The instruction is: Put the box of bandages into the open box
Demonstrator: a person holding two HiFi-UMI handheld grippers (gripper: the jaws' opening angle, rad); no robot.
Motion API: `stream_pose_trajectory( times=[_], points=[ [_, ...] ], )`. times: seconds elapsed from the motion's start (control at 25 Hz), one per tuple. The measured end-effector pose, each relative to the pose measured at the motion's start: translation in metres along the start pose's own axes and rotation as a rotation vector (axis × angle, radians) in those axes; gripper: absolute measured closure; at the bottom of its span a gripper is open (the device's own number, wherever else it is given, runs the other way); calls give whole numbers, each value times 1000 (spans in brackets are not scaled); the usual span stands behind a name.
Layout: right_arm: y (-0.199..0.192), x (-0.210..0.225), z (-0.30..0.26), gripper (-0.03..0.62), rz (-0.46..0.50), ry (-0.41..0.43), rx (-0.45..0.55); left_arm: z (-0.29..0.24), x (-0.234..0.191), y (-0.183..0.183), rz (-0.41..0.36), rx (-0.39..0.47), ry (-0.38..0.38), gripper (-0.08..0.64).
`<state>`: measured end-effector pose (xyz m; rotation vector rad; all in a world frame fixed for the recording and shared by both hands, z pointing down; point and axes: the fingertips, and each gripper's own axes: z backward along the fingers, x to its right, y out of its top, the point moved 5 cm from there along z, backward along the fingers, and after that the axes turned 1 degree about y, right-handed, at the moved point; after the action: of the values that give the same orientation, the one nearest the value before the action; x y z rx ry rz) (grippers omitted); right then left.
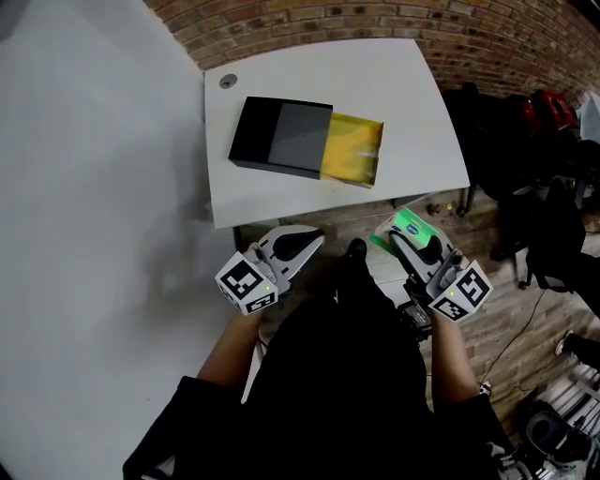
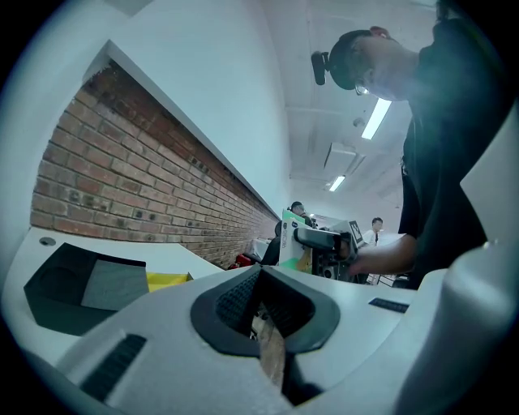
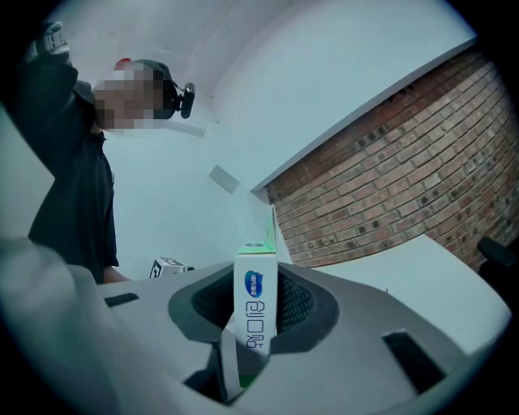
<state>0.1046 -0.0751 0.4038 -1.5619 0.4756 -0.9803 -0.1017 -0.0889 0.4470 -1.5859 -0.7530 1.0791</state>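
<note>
R hand-held gripper [image 1: 401, 236] clamped narrow on bandage box [image 3: 255, 304], upright btwn pads. L hand-held gripper [image 1: 314, 240] jaws together, empty. Both off bench [image 1: 422, 103], apart from open box [image 1: 281, 136].

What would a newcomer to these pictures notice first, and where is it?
The black open box, its yellow inside showing, lies on the white table beside a brick wall. Short of the table's near edge, the right gripper is shut on a green-and-white bandage box. The left gripper beside it holds nothing.
</note>
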Motion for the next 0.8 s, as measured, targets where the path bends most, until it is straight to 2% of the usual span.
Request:
stream_pose_trajectory(
  times=[0.28, 0.8],
  points=[
    [29, 66, -2, 497, 18, 8, 22, -57, -35, 23, -16, -32, 3, 545],
    [61, 136, -7, 497, 23, 38, 69, -110, -74, 55, -65, -42, 45, 545]
  ],
)
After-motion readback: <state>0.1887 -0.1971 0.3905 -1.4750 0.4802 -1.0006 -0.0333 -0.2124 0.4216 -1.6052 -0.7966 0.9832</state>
